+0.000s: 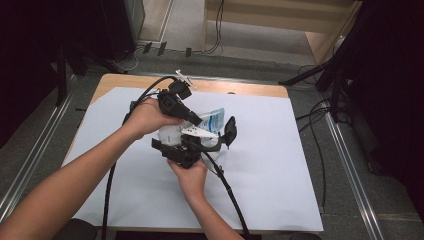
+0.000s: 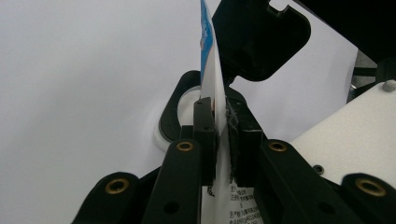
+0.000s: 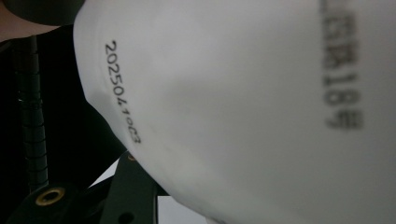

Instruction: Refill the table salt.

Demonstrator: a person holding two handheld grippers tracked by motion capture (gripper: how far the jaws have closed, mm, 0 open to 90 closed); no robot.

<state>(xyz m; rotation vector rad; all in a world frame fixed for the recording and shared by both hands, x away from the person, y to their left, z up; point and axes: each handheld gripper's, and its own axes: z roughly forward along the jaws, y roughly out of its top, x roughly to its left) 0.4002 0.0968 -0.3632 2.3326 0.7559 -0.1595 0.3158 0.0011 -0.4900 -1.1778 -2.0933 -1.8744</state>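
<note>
My left gripper (image 2: 222,135) has its jaws pressed shut on the thin sealed edge of a white pouch (image 2: 212,88), the flat film running straight up between the two pads with its blue-printed top strip beyond them and small black print below. In the right gripper view the pouch's (image 3: 243,116) bulging white body sits so close to the lens that I cannot tell how the right jaws stand or whether their pads press on it; a printed date code runs along its curve.

From the high view, both hands meet over the middle of the table (image 1: 280,200), which is covered with a white sheet. The left gripper (image 1: 192,121) comes in from the far left side, the right gripper (image 1: 186,150) from the near side, and the pouch (image 1: 212,120) is held up between them, off the sheet as far as I can judge. Its long axis lies roughly across the table, with the blue-and-white printed end pointing right and slightly away from me, and the fuller end toward the grippers.

I judge the pickup done and the pouch secured at one edge. What seems left is the actual two-handed work, likely pulling or tearing the seal; I see no opening in the film yet.
</note>
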